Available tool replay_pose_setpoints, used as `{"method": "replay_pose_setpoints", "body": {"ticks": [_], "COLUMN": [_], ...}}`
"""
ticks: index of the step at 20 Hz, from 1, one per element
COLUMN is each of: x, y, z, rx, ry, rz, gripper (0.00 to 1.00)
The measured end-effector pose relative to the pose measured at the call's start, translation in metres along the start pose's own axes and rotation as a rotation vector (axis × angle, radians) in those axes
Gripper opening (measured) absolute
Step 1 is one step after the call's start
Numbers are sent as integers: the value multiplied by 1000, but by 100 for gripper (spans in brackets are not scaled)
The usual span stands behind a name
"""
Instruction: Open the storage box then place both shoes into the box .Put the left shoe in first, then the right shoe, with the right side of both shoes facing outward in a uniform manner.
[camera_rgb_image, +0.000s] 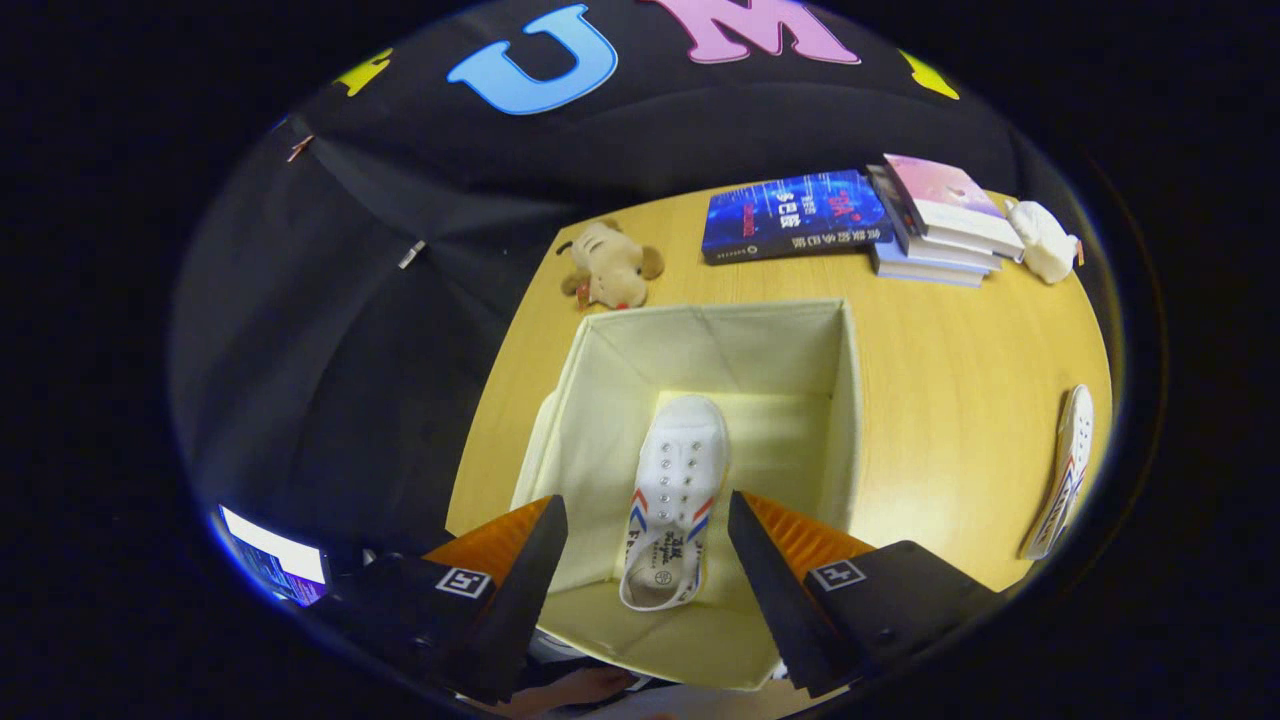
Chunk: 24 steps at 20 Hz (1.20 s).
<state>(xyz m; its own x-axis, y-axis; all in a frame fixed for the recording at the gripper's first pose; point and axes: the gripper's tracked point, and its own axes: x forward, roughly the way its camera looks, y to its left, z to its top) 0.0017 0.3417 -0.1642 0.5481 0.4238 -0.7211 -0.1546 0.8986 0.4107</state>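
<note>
An open cream fabric storage box (600, 350) stands on the wooden table just ahead of my fingers. Inside it lies a white canvas shoe (675, 490) with red and blue stripes, toe pointing away, heel toward me. My gripper (645, 515) hangs above the box, open, with the shoe seen between the two fingers and untouched by either. A second matching white shoe (1065, 470) lies on its side on the table, far to the right of the box.
Beyond the box sit a small tan plush toy (612, 265), a blue book (790, 215), a stack of books (940, 220) and a white plush (1045, 240). A lit screen (275, 565) shows beside the left finger. A hand (570, 690) appears beneath the fingers.
</note>
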Motion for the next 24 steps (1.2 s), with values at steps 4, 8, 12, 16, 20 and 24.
{"method": "replay_pose_setpoints", "body": {"ticks": [4, 8, 12, 16, 20, 24], "x": [-56, -105, -142, -164, -162, -152], "y": [-59, -143, -230, -306, -375, -432], "z": [20, 24, 18, 11, -13, -49], "rx": [-30, -38, -8, 32, 34, 44], "ry": [-98, -154, -167, -151, -82, 10], "rz": [-53, -159, -241, -291, -332, -364], "gripper": [99, 99, 99, 99, 99, 99]}}
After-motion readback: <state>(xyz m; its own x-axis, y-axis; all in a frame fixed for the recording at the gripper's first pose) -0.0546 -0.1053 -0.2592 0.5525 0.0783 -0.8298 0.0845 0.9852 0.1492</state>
